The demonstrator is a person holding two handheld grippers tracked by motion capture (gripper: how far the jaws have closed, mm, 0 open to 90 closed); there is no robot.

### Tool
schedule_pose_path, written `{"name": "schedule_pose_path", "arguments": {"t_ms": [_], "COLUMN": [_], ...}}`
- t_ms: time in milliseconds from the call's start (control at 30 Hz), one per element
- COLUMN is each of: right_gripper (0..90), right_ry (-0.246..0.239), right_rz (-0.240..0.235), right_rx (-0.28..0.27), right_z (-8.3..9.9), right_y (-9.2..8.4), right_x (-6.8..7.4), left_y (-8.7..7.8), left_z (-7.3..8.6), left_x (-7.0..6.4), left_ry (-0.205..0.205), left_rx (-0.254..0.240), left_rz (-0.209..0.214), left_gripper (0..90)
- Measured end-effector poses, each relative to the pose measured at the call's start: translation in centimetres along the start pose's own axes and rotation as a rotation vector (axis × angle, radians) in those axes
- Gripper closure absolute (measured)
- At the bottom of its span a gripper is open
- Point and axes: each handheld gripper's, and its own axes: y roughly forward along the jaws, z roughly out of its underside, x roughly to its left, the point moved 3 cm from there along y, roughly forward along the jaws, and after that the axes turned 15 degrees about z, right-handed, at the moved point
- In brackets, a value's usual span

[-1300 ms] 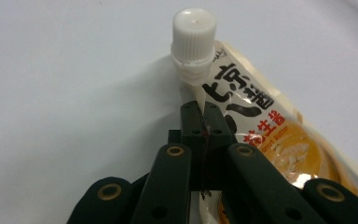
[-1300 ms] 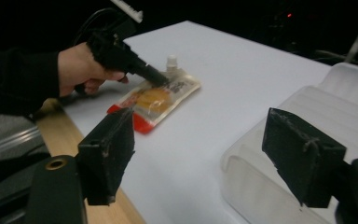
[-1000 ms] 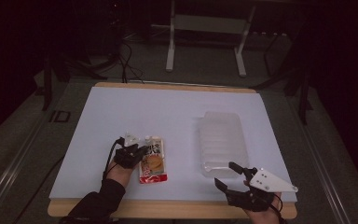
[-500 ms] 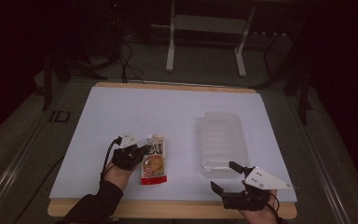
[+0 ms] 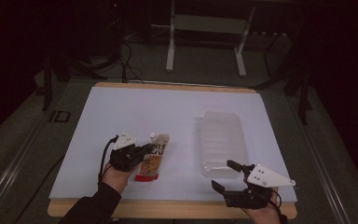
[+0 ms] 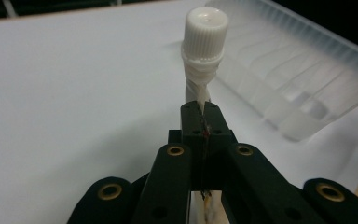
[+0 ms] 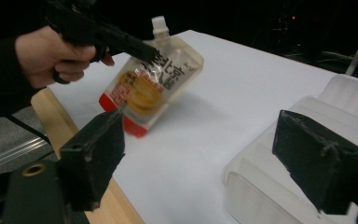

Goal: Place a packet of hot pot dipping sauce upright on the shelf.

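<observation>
The high view is dim and grainy, its edges sinking to near black, with only the white table sheet (image 5: 135, 116) catching soft light from above. In the left gripper view that sheet glares nearly blown out, while the black jaws at the bottom are soft and out of focus. The right gripper view shows blurred near jaws and a dark upper background

A spouted pouch (image 5: 154, 156) sits on the table (image 5: 168, 112) left of a plastic container (image 5: 220, 142), the two well apart. The left gripper (image 5: 142, 150) is at the pouch's left edge; the right gripper (image 5: 223, 176) lies near the container's front end.
</observation>
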Motion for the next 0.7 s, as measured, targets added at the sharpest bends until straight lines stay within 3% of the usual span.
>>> {"name": "schedule_pose_path", "arguments": {"t_ms": [133,367,567,700], "right_gripper": [22.2,35.6,38.7,34.9], "right_ry": [-0.001,-0.003,-0.006,-0.026], "right_rz": [-0.029,-0.029,-0.026,-0.047], "right_rx": [0.022,-0.008,-0.002,-0.003], "right_z": [0.0,-1.0,-1.7,-2.4], "right_y": [0.2,-0.1,0.1,0.2], "right_x": [-0.1,-1.0,-2.2,-2.5], "left_y": [-0.7,-1.8,-2.3,-2.7], "left_z": [-0.8,-2.3,-3.6,-4.3], "left_x": [-0.3,-1.1,-2.4,-3.2], "left_ry": [0.010,0.035,0.061,0.089], "left_rx": [-0.020,-0.059,-0.076,-0.078], "left_rz": [0.012,0.049,0.116,0.163], "left_gripper": [90.0,90.0,90.0,90.0]}}
